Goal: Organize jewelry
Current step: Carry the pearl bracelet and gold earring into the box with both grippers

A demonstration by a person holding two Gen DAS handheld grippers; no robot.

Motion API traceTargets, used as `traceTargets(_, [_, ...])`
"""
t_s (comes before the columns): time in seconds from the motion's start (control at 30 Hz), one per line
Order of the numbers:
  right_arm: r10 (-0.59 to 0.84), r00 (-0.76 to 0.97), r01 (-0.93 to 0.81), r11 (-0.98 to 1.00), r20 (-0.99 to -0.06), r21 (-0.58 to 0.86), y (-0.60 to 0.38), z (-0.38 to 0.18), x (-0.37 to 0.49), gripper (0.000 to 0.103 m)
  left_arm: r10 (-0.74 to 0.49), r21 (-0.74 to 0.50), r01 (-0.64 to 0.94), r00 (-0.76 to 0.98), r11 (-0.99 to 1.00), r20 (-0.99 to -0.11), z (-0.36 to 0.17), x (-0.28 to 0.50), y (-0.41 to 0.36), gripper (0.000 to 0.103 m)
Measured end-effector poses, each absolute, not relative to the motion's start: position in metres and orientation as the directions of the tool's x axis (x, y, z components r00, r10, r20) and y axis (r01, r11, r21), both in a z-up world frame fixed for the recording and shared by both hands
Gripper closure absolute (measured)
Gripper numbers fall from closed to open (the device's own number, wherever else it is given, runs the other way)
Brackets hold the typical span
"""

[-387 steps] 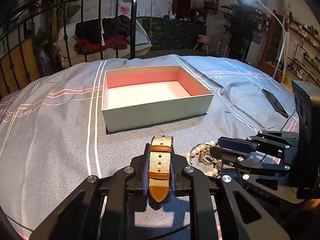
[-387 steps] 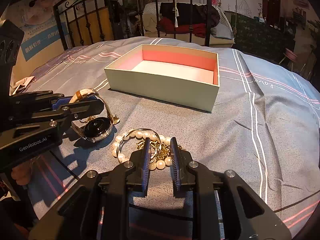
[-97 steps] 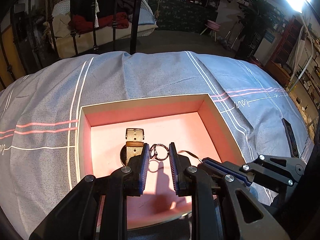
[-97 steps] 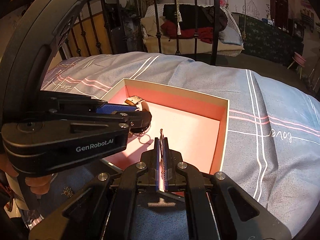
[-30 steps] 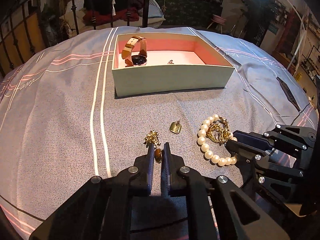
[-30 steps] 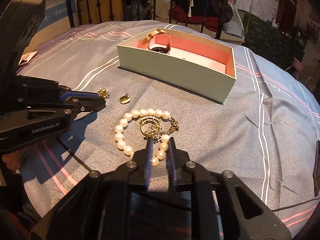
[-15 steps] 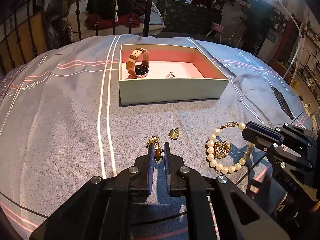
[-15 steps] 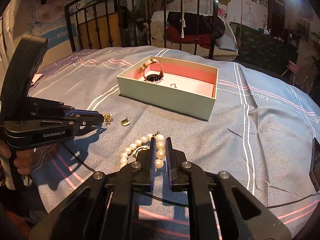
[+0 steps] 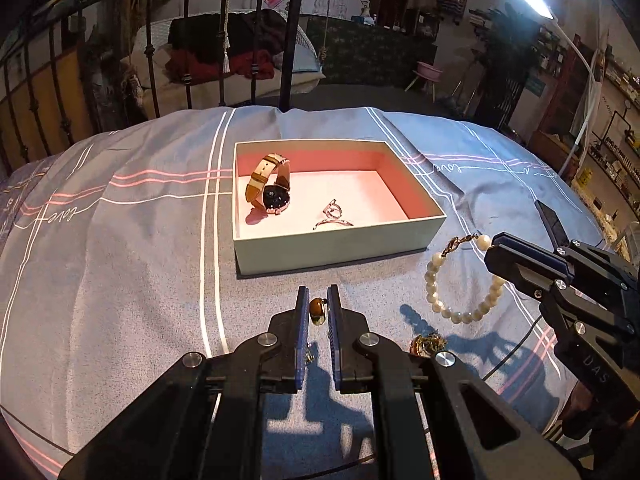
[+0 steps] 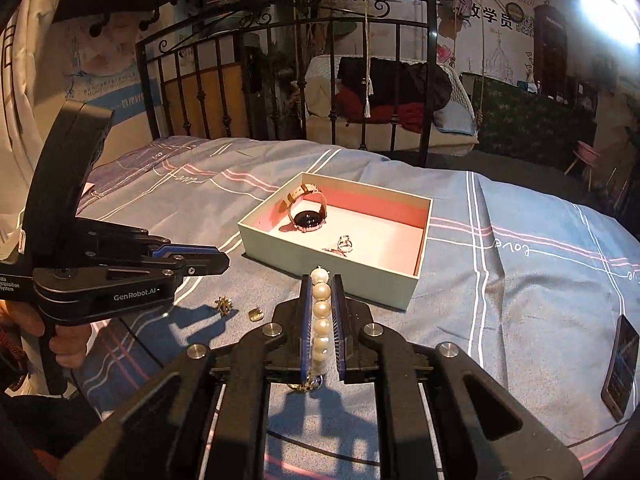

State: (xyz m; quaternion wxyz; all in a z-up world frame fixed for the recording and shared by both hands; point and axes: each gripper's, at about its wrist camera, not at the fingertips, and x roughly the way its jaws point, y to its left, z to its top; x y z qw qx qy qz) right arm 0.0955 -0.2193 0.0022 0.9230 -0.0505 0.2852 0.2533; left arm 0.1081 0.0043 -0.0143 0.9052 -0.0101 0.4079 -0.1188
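Observation:
A pale green box with a pink inside sits on the bed and holds a tan-strap watch and a silver ring. My left gripper is shut on a small amber-stone jewel, held above the bedspread in front of the box. My right gripper is shut on a pearl bracelet, lifted off the bed; the bracelet hangs as a loop in the left wrist view. The box lies just beyond the right gripper.
A gold flower piece and a small gold pendant lie on the grey striped bedspread. Another gold piece lies below the bracelet. A phone lies at the right. An iron bed frame stands behind.
Both grippers have risen from the bedspread and moved toward the box. The pearl bracelet now hangs free, leaving the gold piece on the bed. The amber jewel stays gripped.

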Motion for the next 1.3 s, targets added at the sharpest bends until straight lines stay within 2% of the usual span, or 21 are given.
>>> traceTargets(0.33, [0.438,0.745,-0.482,0.875,-0.503,0.047,-0.221,0.026,0.123,0.093,-0.216,-0.094,0.213,0.676,0.972,-0.704,0.014,0.142,0.003,0.094])
traceTargets(0.57, [0.424,0.753,-0.47,0.882,-0.503,0.04,-0.218,0.031,0.15,0.093,-0.221,-0.098,0.215,0.68,0.972,-0.7,0.023,0.165,-0.002,0.094])
traceTargets(1.3, [0.326,0.706,-0.404,0.915,-0.629,0.02,-0.197,-0.019,0.225,0.093,-0.184,-0.088,0.191,0.575,0.978,-0.797,-0.02,0.239,-0.015,0.094])
